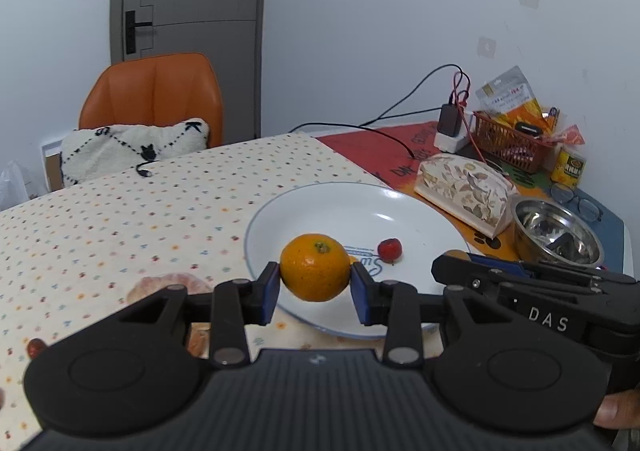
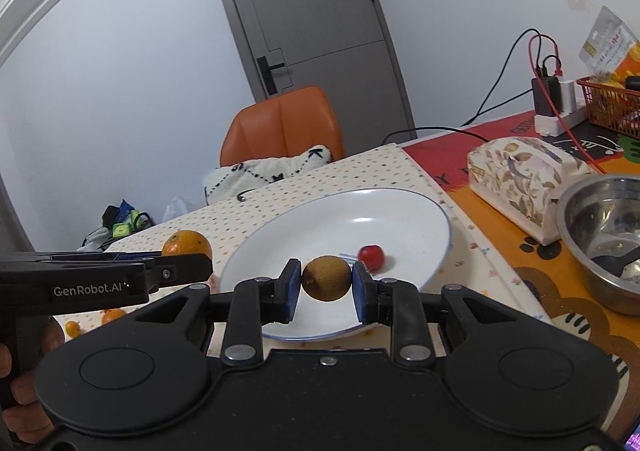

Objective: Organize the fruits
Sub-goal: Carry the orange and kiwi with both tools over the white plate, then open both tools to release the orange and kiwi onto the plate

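Observation:
My left gripper (image 1: 315,281) is shut on a round orange (image 1: 315,267), its blue pads (image 1: 271,283) pressing both sides, above the near rim of a white plate (image 1: 320,203). A small red fruit (image 1: 390,250) lies on the plate. In the right wrist view my right gripper (image 2: 326,285) is shut on a brown kiwi (image 2: 326,278) over the same plate (image 2: 360,211), near the red fruit (image 2: 371,256). The left gripper with its orange (image 2: 187,245) shows at the left there. Two small orange fruits (image 2: 113,315) lie on the dotted tablecloth.
A steel bowl (image 1: 558,231), a floral tissue box (image 1: 464,187) and a red basket (image 1: 512,143) with packets stand right of the plate. An orange chair (image 1: 152,99) with a cushion is behind the table. A red fruit (image 1: 35,347) lies on the cloth at lower left.

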Motion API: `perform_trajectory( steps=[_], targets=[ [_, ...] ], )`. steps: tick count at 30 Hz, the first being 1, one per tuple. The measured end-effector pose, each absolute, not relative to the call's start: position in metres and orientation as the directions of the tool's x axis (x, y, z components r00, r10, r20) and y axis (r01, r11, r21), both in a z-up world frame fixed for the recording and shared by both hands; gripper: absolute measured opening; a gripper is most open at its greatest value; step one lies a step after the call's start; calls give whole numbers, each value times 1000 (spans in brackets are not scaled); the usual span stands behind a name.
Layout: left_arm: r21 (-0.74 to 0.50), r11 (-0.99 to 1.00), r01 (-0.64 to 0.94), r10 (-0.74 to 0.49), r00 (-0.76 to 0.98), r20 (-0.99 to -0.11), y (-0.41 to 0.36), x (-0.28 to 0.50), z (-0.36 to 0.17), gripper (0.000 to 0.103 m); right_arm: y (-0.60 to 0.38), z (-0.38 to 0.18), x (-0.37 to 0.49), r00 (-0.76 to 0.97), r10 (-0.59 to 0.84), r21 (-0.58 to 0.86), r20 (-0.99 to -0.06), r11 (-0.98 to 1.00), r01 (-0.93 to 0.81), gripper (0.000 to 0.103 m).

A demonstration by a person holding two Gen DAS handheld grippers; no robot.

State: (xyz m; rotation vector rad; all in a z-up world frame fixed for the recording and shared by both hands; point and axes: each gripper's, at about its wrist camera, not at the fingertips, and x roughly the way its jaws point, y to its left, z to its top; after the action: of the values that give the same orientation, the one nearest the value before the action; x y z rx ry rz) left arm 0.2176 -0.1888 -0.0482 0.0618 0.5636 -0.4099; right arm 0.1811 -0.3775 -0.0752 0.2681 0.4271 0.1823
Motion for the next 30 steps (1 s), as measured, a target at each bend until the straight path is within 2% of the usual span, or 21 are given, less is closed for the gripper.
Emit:
perform_trajectory(
  steps=[7,10,15,19,22,25,30],
  targets=[
    [-58,916,396,-359,750,-555,-201,230,-59,36,-381,-79,189,890,226,294,-395,949,-110,26],
    [-55,917,395,-355,745,-564,-203,233,-62,36,-381,-82,191,888,222,295,-402,950,-104,31],
    [-60,917,394,-355,739,-573,-205,237,-63,36,-384,-82,189,888,216,305,-406,948,-91,33],
    [-51,919,390,-352,757,-550,-205,232,-59,41,-387,-81,184,896,202,310,-396,948,-77,53],
    [-53,921,385,-349,760,-548,-201,230,-56,42,-387,-81,183,897,193,305,-399,950,-69,56],
    [-44,929,368,-330,770,-546,-193,226,-52,49,-387,-81,181,895,198,312,-400,948,-70,59],
    [-39,943,329,-299,793,-531,-174,217,-47,67,-382,-81,179,893,195,303,-406,950,-70,63]
  ],
)
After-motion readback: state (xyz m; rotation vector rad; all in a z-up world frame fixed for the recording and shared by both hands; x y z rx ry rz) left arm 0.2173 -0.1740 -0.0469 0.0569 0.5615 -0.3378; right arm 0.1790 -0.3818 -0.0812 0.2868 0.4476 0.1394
